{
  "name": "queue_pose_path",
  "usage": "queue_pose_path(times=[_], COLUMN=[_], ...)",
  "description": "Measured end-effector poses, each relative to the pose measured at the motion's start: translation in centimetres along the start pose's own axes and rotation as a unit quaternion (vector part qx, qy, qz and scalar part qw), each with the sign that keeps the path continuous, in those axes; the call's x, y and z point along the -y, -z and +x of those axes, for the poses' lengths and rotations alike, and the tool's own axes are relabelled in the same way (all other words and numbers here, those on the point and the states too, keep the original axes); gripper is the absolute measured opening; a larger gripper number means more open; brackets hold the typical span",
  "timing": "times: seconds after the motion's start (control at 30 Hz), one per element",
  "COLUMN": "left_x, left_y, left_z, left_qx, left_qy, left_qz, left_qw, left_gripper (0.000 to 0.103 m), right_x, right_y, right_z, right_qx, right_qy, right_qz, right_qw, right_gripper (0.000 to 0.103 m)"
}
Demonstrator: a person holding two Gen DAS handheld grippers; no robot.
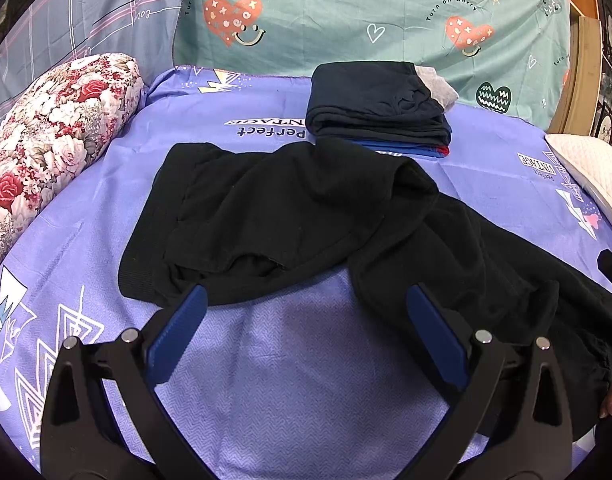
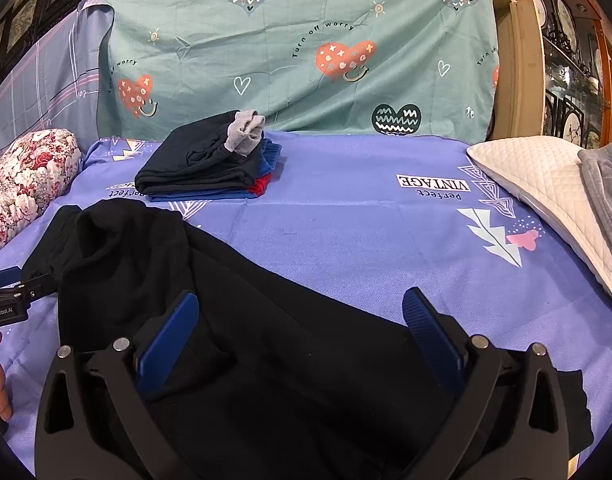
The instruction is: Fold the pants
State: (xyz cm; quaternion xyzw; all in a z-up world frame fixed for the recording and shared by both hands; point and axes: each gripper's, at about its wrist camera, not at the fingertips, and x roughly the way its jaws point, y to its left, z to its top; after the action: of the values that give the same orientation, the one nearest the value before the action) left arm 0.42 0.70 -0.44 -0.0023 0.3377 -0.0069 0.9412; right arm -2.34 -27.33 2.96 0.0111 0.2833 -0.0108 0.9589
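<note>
Purple bedsheet (image 1: 86,208) is carrying rumpled black pants (image 1: 290,216); left gripper (image 1: 306,300) and right gripper (image 2: 300,304) are hovering wide-jawed, empty, leg ends running out of view.

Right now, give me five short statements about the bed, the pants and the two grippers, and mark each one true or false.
1. Both grippers are open and hold nothing. True: the left gripper and the right gripper have their jaws spread wide.
2. The black pants lie neatly folded. False: they lie rumpled and spread across the purple sheet.
3. A stack of folded clothes sits behind the pants. True.
4. The floral pillow lies on the right side of the bed. False: it lies on the left; the white quilted pillow is on the right.
5. The folded stack is topped by a red garment. False: a dark garment is on top; red shows only low at the edge.
</note>
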Motion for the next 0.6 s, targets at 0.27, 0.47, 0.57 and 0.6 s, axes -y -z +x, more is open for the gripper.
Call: queue_pose_path(times=[0.27,0.47,0.57,0.6], left_x=[0.15,0.11,0.06,0.10], left_y=[0.04,0.02,0.02,0.03], left_z=[0.04,0.06,0.05,0.05], left_qx=[-0.003,-0.002,-0.003,-0.002], left_qy=[0.001,0.002,0.002,0.002], left_qz=[-0.001,-0.003,-0.004,-0.004], left_qw=[1.0000,1.0000,1.0000,1.0000], left_gripper=[0.101,0.101,0.101,0.101], right_x=[0.04,0.00,0.00,0.00], right_y=[0.02,-0.01,0.02,0.00], right_z=[0.14,0.14,0.15,0.15], right_qx=[-0.003,-0.003,-0.003,-0.003], right_qy=[-0.002,-0.002,-0.003,-0.003], right_qz=[0.002,0.002,0.003,0.003], right_qw=[1.000,1.000,1.000,1.000], right_gripper=[0.102,0.102,0.102,0.102])
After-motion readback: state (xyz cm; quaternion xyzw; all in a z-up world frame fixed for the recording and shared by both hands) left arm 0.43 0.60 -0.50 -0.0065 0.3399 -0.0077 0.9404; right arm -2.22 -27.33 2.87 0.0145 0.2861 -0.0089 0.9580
